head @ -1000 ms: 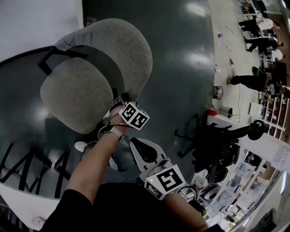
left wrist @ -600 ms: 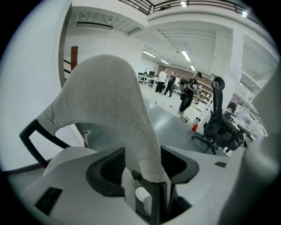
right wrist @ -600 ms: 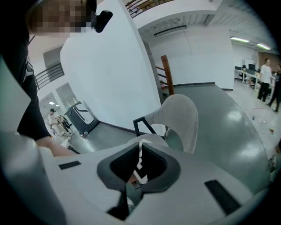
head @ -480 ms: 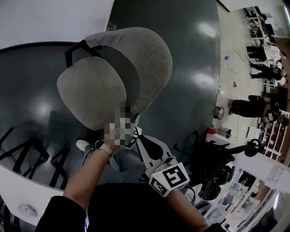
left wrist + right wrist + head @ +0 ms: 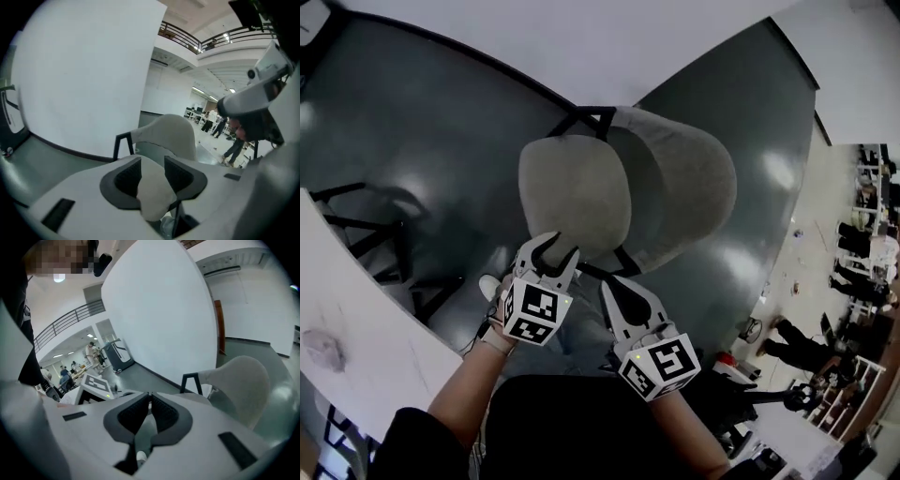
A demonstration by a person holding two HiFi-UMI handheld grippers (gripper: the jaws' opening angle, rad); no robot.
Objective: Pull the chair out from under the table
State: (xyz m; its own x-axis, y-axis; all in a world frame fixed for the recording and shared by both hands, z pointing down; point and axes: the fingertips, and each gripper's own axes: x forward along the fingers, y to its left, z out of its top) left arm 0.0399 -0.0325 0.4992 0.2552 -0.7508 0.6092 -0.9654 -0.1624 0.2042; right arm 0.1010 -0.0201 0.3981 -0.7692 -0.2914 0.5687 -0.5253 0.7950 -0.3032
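We judge the pull to be at or near its end. The chair (image 5: 581,187) stands on the dark floor (image 5: 422,141) with its seat and backrest in the open. Only its black frame (image 5: 586,120) lies close to the curved edge of the white surface (image 5: 581,47), and we cannot tell whether any of it reaches under that edge.

Our left gripper (image 5: 553,251) hovers at the near rim of the seat. Its jaws are partly apart and have just been closing. In the left gripper view the seat's front fills the gap between them, but we see no pad pressing on it, so we read no grip. Our right gripper (image 5: 617,289) sits just beside the left one and nearer our body, its jaws brought together on nothing.

If the chair needs more clearance, the left jaws must finish closing on the seat rim. We would then draw it straight toward us, low and level so the chair does not tip. We would also steer away from the second white surface (image 5: 356,309) on our left. If the chair is clear enough, both grippers only need to back off.
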